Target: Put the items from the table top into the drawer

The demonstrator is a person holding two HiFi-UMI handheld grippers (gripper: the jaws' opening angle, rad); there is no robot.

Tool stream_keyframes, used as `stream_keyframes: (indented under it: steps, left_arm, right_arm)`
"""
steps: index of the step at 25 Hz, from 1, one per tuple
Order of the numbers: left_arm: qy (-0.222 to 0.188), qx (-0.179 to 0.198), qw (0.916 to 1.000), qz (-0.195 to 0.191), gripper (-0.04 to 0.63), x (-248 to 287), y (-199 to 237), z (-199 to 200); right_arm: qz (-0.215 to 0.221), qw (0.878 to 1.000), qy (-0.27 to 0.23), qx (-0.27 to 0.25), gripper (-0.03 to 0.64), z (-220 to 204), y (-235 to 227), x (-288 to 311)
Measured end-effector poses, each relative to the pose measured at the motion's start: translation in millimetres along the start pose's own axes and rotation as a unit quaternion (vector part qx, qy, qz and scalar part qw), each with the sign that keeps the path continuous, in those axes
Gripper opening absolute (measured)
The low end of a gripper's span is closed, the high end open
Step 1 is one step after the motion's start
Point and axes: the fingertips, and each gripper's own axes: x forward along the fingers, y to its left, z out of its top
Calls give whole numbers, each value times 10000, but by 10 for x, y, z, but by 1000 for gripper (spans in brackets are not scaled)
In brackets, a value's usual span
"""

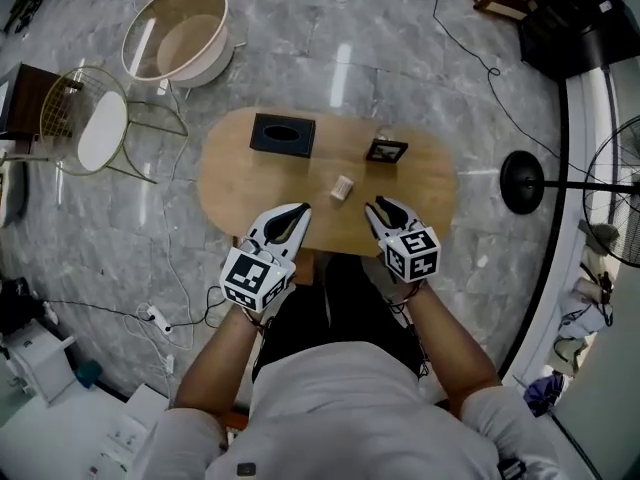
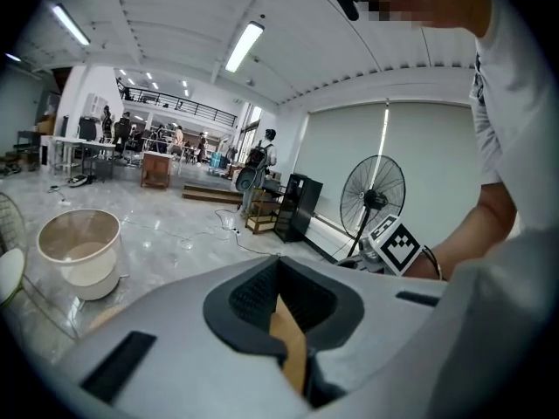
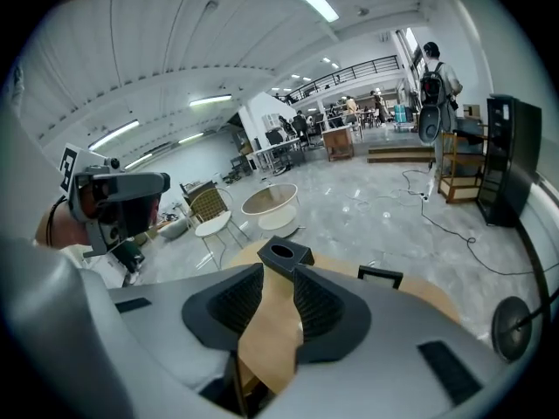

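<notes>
At the table's near edge the person leans over in a pale shirt, both forearms reaching toward the oval wooden table. The left gripper hangs over the table's near rim, left of centre, clenched on nothing: in the left gripper view its dark ribbed tips meet and only a sliver of table top shows behind them. The right gripper hangs over the same rim, right of centre, released and empty: in the right gripper view its jaws stand partly apart, with bare wood showing in the gap. All of the task's things lie on the table top. A small pale cylinder sits near the table's middle, just beyond the two grippers and between them, touching neither. Farther in, toward the table's right half, a small black picture frame stands apart from the cylinder. At the table's far edge, left of centre, lies a black tissue box with an oval slot in its top. Off the table's left end stands a wire chair with a white seat. Beyond the table's far left corner a pale round basin rests on the grey marble floor. Off the table's right end stands a pedestal fan on a round black base.
</notes>
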Motion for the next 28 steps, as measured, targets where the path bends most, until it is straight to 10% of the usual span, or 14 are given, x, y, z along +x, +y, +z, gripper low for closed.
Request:
stream_keyframes:
  steps: [28]
  left_arm:
    - [798,-839,9927,344,9,1295,1108,-2116]
  right_arm:
    - [-117,9770,1447,1564,258,-1954,-911,2238]
